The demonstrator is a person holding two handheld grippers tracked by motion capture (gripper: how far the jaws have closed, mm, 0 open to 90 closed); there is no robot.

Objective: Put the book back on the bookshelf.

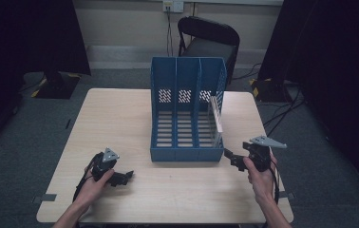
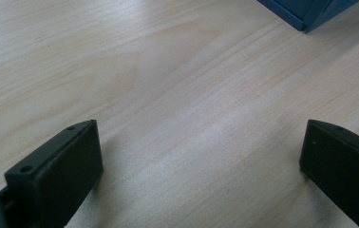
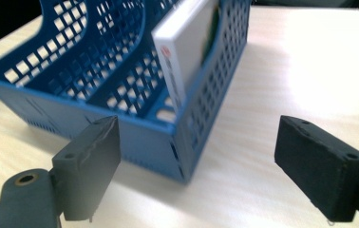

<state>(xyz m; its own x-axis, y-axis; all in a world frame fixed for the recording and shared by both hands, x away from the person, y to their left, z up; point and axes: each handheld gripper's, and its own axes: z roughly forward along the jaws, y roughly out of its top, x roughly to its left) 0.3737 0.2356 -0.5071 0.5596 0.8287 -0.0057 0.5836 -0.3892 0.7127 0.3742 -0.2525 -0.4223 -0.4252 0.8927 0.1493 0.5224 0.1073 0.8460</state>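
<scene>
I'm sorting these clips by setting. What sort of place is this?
Probably a lab or studio set up for recording: a lone wooden table on grey carpet, dark curtains at both sides, cables on the floor and a folding chair by the wall.

A blue file rack [image 1: 187, 114] with three slots stands on the tabletop [image 1: 120, 123]. A thin white book [image 3: 187, 42] stands on its edge in the right slot, leaning on the side wall.
</scene>
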